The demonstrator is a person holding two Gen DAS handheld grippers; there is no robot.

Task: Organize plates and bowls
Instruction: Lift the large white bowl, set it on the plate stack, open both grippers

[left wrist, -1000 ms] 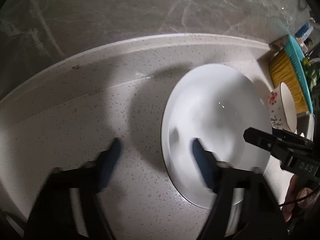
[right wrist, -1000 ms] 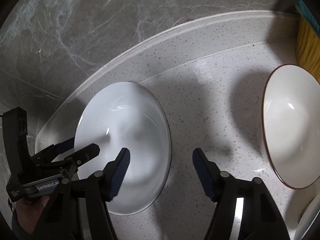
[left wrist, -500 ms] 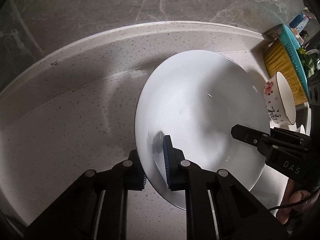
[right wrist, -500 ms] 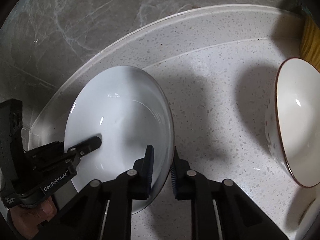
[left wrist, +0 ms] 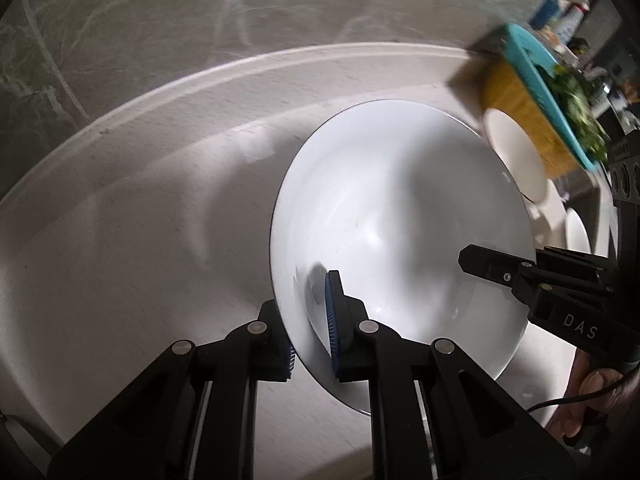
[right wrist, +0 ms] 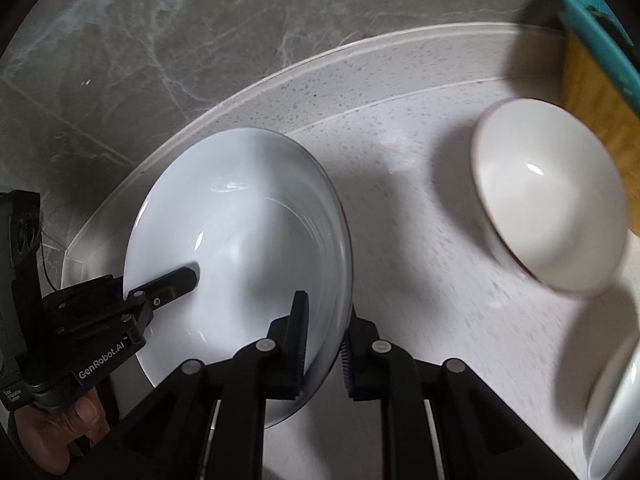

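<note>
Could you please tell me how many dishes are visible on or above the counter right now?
3. The white plate is clamped by both tools; a white bowl sits beside the yellow rack; another white dish shows partly at the right edge. Others may be hidden.

Left wrist view: looks forward and down along the left hand-held gripper (left wrist: 310, 334), close over the tabletop (left wrist: 140, 240), facing the far wall. Right wrist view: the same attitude along the right hand-held gripper (right wrist: 322, 344). Both views share the white plate (left wrist: 400, 220) (right wrist: 240, 240), the bowl (left wrist: 516, 160) (right wrist: 548, 204) to its right, and each other's gripper.
</note>
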